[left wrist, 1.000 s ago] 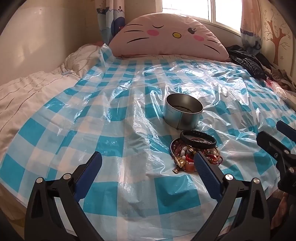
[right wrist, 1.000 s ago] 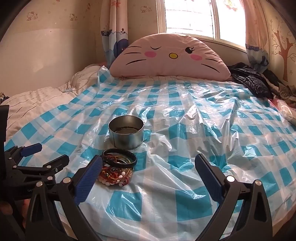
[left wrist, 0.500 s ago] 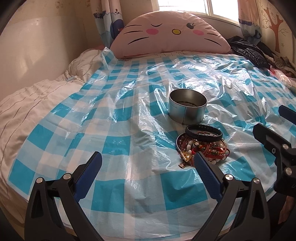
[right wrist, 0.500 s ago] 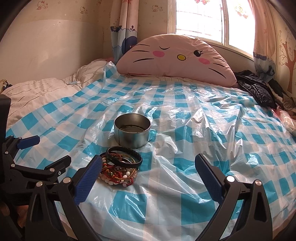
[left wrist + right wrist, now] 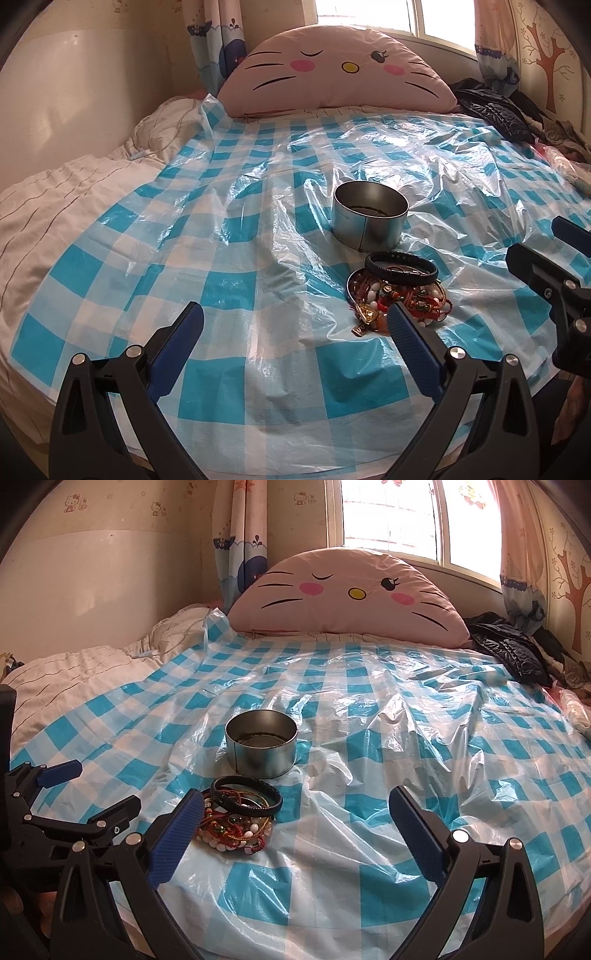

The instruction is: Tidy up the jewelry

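Note:
A round metal tin (image 5: 370, 220) (image 5: 261, 743) stands on the blue-checked plastic sheet over the bed. Just in front of it lies a pile of jewelry (image 5: 397, 291) (image 5: 236, 819): beaded and red-thread bracelets in a shallow lid, with a black braided bracelet (image 5: 400, 267) (image 5: 246, 797) on top. My left gripper (image 5: 291, 336) is open, low over the sheet, its right finger just in front of the pile. My right gripper (image 5: 291, 819) is open too, its left finger beside the pile. Each gripper shows at the edge of the other's view: the right gripper (image 5: 546, 258), the left gripper (image 5: 92, 794).
A large pink cat-face cushion (image 5: 336, 74) leans at the head of the bed under the window. A black jacket (image 5: 509, 650) and other clothes lie at the far right. A white crumpled quilt (image 5: 66, 184) covers the left side. The plastic sheet (image 5: 406, 738) is wrinkled.
Both cameras have tilted up and shifted slightly; the tin and jewelry pile now sit a little lower and nearer in both views. Both grippers stay open. The objects have not moved.

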`<action>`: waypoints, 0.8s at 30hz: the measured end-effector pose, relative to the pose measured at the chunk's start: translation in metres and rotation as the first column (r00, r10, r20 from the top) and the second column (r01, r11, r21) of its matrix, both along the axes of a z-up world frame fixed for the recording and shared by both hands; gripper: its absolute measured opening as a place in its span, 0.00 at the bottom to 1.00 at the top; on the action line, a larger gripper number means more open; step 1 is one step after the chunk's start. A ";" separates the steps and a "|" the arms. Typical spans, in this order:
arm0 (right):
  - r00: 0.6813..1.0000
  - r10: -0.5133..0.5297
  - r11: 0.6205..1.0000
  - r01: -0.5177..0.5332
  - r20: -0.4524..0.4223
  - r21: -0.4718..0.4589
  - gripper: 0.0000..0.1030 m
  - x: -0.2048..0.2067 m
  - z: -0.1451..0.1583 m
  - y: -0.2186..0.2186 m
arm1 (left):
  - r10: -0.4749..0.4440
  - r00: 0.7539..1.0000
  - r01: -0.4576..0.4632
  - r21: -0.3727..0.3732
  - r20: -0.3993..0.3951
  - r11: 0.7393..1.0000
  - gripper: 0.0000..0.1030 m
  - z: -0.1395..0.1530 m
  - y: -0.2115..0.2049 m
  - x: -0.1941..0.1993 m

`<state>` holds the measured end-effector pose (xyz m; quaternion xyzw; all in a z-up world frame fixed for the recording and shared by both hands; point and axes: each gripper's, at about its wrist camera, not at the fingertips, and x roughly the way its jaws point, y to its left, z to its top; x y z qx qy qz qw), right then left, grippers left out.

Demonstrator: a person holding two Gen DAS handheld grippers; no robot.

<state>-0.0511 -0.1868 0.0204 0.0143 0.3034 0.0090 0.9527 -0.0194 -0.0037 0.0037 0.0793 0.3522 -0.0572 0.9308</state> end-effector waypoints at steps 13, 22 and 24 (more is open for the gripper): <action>1.000 0.011 0.999 -0.010 -0.023 0.052 0.93 0.003 0.001 -0.006 | -0.001 1.000 0.001 -0.002 0.002 1.000 0.93 0.000 -0.001 0.000; 0.999 0.044 0.998 -0.043 -0.025 0.045 0.93 0.013 -0.005 -0.003 | -0.002 1.000 0.002 -0.002 0.001 1.000 0.93 0.000 -0.003 -0.001; 0.999 0.045 0.999 -0.044 -0.018 0.032 0.93 0.010 -0.004 -0.001 | -0.002 1.000 0.002 -0.003 0.001 1.000 0.93 0.000 -0.004 -0.001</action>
